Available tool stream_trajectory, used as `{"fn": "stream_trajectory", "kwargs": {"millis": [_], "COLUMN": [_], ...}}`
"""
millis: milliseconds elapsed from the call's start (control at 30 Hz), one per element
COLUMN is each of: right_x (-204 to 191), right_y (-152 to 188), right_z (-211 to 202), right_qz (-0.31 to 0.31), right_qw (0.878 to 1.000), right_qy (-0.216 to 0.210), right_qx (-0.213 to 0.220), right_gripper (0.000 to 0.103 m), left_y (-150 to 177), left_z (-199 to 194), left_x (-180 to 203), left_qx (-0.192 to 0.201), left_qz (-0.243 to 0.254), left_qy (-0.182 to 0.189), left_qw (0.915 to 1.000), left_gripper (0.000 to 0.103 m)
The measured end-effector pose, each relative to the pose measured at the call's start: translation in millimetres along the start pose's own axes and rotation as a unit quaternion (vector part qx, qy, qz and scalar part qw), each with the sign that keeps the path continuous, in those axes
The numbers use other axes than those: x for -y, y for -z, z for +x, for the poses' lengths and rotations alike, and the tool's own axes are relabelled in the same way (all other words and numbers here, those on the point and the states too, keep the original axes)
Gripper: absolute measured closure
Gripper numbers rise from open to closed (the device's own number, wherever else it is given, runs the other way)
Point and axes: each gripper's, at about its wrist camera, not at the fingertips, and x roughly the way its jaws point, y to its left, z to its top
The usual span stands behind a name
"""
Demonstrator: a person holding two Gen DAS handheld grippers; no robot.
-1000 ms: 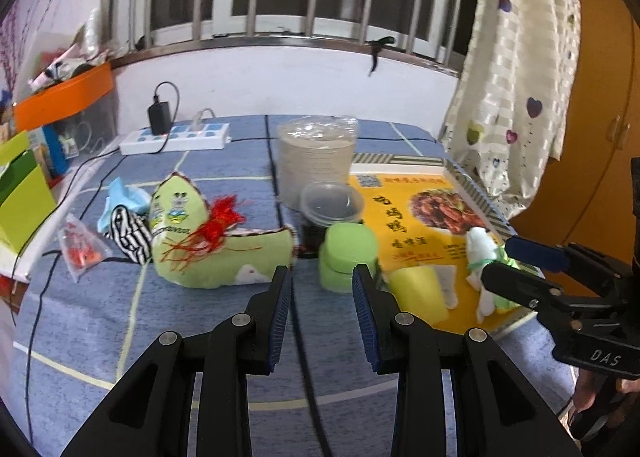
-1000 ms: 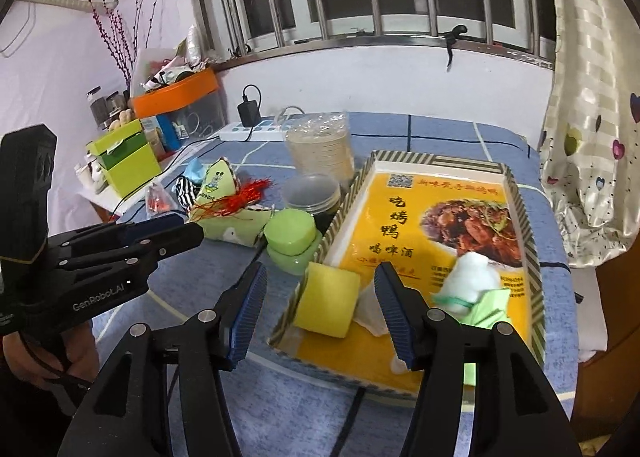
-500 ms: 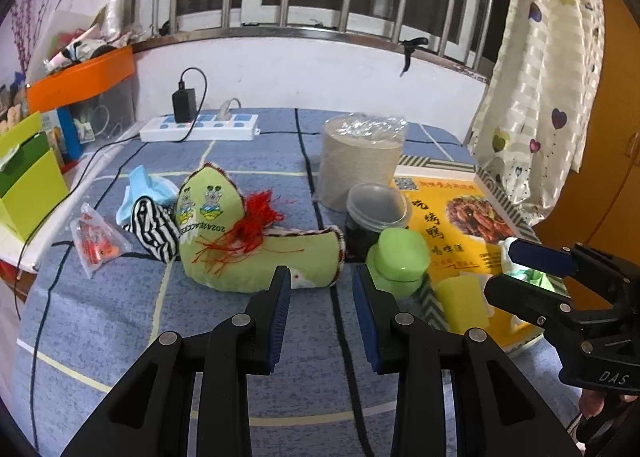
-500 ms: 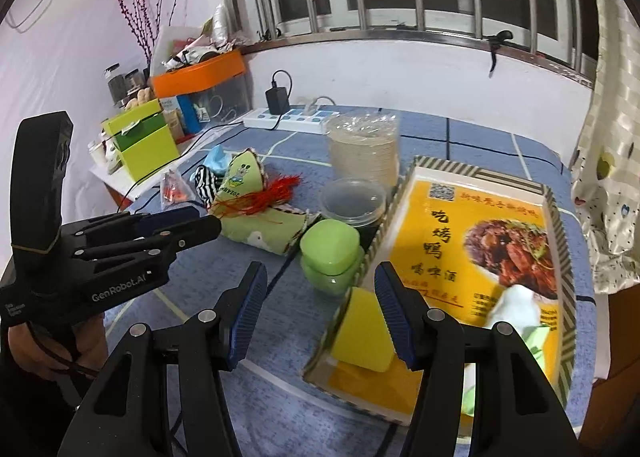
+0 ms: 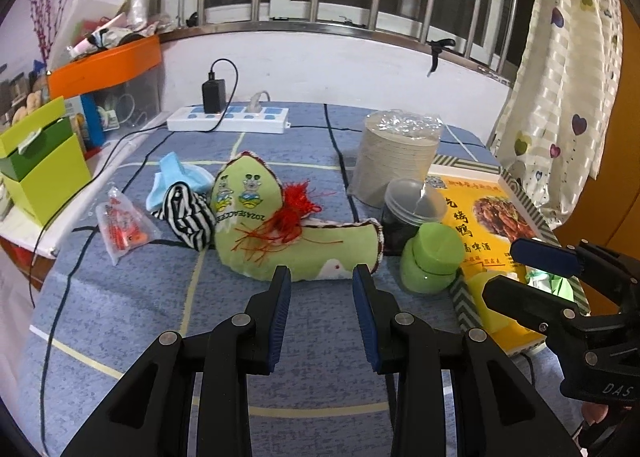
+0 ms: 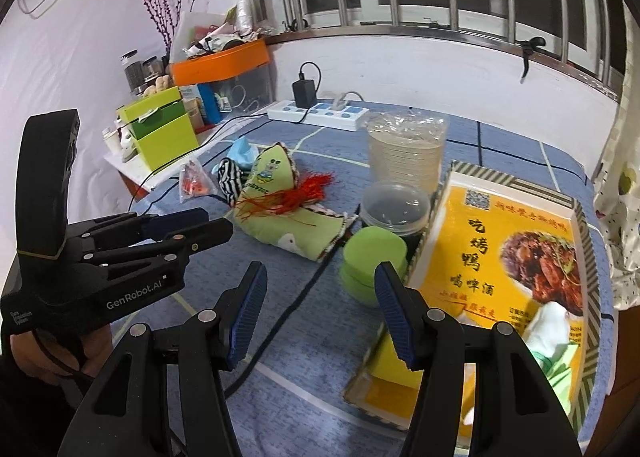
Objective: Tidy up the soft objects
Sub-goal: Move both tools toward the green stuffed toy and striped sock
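A green stuffed toy with red tassels (image 5: 280, 233) (image 6: 280, 209) lies mid-table on the blue cloth. A striped sock (image 5: 186, 217) and a light blue cloth (image 5: 176, 177) lie to its left. A yellow tray (image 6: 516, 257) on the right holds a yellow sponge (image 5: 490, 299) and a white-and-green soft item (image 6: 550, 337). My left gripper (image 5: 320, 281) is open and empty, just short of the toy. My right gripper (image 6: 320, 281) is open and empty, near the tray's left edge; it also shows in the left wrist view (image 5: 520, 273).
A green lidded jar (image 5: 434, 257), a dark tub with clear lid (image 5: 412, 213) and a wrapped stack of bowls (image 5: 396, 153) stand between toy and tray. A power strip (image 5: 228, 119) lies at the back. A snack bag (image 5: 120, 227) and green box (image 5: 40, 161) are left.
Both grippers have swung left: the toy now sits ahead of my left gripper, and the tray has slid to the right in the right wrist view. Both stay open.
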Motion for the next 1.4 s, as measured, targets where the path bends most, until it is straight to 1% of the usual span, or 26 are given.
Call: {"fn": "stream_trajectory", "kwargs": {"millis": [300,600,833,1067,1267,1400], "right_x": [-17,-32,-44,-53,-61,-64], "right_y": [-11,-28,-39,-41,-36,-35], "right_z": [17,47,72,97,124,141], "right_qz": [-0.014,-0.024,-0.028,-0.023,-0.032,-0.043], "right_qw": [1.0,0.999,0.998,0.997,0.996,0.995], "right_qy": [-0.014,-0.034,-0.046,-0.06,-0.061,-0.053], "right_qx": [0.001,-0.008,-0.017,-0.035,-0.062,-0.074], "right_gripper": [0.046,0.046,0.046,0.046,0.046,0.046], "left_y": [0,-4,-11,-14,-13,-15], "left_z": [3,10,11,19,34,43], "left_x": [-19,-58,-91,-120,-128,-131], "left_qx": [-0.001,0.001,0.013,0.013,0.001,-0.002], "left_qz": [-0.009,-0.038,-0.064,-0.093,-0.099,-0.101], "left_qy": [-0.017,-0.042,-0.051,-0.045,-0.033,-0.025], "left_qw": [0.9998,0.9984,0.9966,0.9946,0.9946,0.9945], "left_gripper": [0.072,0.072,0.072,0.072,0.07,0.068]}}
